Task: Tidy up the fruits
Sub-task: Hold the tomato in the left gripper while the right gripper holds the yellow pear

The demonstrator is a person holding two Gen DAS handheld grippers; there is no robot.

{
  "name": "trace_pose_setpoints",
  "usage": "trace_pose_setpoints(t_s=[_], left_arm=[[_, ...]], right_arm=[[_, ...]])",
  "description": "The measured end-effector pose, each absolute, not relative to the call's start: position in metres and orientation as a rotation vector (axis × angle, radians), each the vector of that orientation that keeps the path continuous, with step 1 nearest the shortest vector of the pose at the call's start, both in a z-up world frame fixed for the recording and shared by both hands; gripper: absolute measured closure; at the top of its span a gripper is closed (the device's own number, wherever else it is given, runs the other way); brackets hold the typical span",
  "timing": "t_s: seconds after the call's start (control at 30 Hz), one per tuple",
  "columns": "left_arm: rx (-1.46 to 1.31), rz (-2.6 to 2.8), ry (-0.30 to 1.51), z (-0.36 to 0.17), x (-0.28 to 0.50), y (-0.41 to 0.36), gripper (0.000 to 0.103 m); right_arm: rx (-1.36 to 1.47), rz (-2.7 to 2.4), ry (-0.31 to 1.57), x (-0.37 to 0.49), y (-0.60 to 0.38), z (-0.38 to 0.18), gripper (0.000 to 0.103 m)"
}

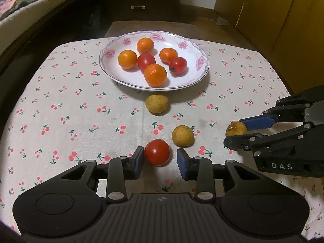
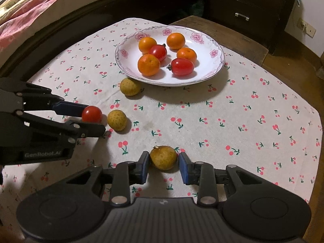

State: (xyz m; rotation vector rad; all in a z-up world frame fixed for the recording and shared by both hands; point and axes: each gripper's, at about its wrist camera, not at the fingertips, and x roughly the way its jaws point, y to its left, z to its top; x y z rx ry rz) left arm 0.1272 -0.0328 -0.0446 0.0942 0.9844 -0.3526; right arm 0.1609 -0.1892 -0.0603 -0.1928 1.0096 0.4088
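Left gripper (image 1: pixel 161 160): jaws apart around a red tomato (image 1: pixel 157 152) sitting on the table (image 1: pixel 60 105). Left pad at the tomato's side, contact unclear; clear gap on the right. Tomato near round, no clear long axis.

Right gripper (image 2: pixel 164 166): jaws straddle a yellow-brown fruit (image 2: pixel 163 157), stem nub pointing up and slightly left. Both pads just beside it; can't tell if they press.

Two more yellow fruits (image 1: pixel 157 103) (image 1: pixel 182 135) lie loose between grippers and plate (image 1: pixel 113 68).
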Motion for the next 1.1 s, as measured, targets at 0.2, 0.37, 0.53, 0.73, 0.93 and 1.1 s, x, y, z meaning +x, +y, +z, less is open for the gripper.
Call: trace_pose_setpoints(t_s=[0.2, 0.37, 0.53, 0.73, 0.93, 1.1], left_arm=[[0.084, -0.351, 0.985, -0.0461, 0.1307, -0.0309, 0.045], [0.126, -0.338, 0.972, -0.0464, 0.1275, -0.0335, 0.058], [0.102, -0.33, 0.98, -0.045, 0.1309, -0.0301, 0.068], [0.112, -0.334, 0.982, -0.043, 0.1282, -0.0309, 0.069], [0.108, -0.338, 0.977, -0.0401, 0.1282, -0.032, 0.069], [0.106, -0.345, 0.978, -0.0395, 0.1276, -0.0319, 0.069]], right_arm=[[-0.189, 0.41, 1.01, 0.1616, -0.1898, -0.0601, 0.068], [-0.189, 0.409, 1.011, 0.1614, -0.1901, -0.0599, 0.068], [-0.191, 0.406, 1.013, 0.1607, -0.1895, -0.0593, 0.068], [-0.193, 0.402, 1.009, 0.1618, -0.1901, -0.0581, 0.069], [-0.185, 0.398, 1.001, 0.1623, -0.1921, -0.0553, 0.069], [-0.184, 0.396, 0.994, 0.163, -0.1913, -0.0536, 0.069]])
